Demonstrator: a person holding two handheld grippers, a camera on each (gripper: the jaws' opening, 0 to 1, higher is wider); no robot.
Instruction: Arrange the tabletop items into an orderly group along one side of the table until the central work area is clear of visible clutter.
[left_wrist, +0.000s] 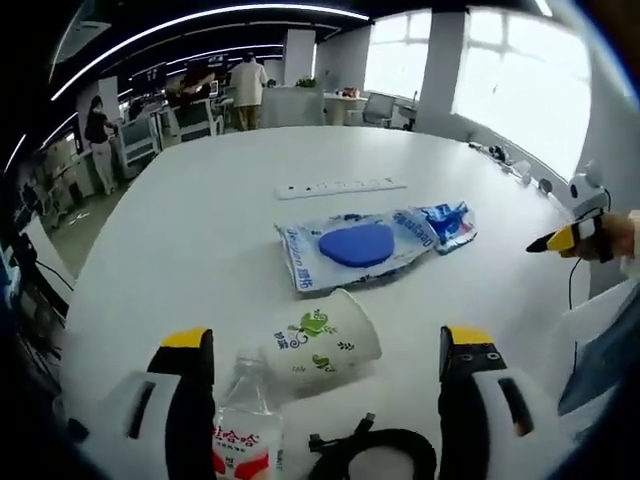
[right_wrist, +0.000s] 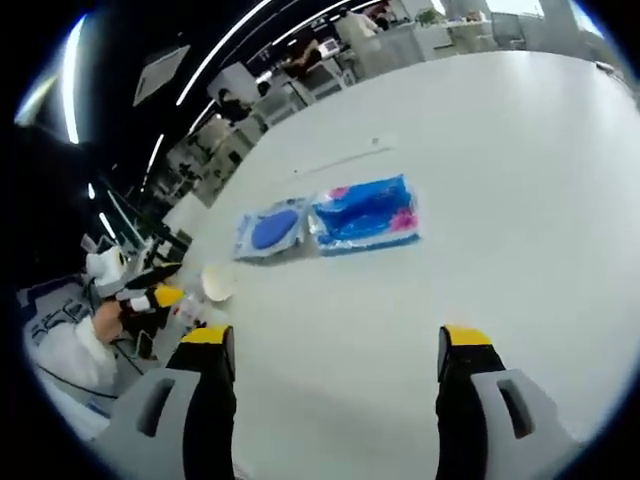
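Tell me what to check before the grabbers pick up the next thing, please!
1. Left gripper open: ok, jaws stand wide apart.
2. Right gripper open and empty: ok.
3. Paper cup within reach: ok, it lies tipped over between the left jaws.
4. Water bottle clear of the cup: cannot tell, they look very close.
5. Black cable out of the way: not ok, it is coiled near the left jaws.
6. Two blue packets grouped: ok, side by side.
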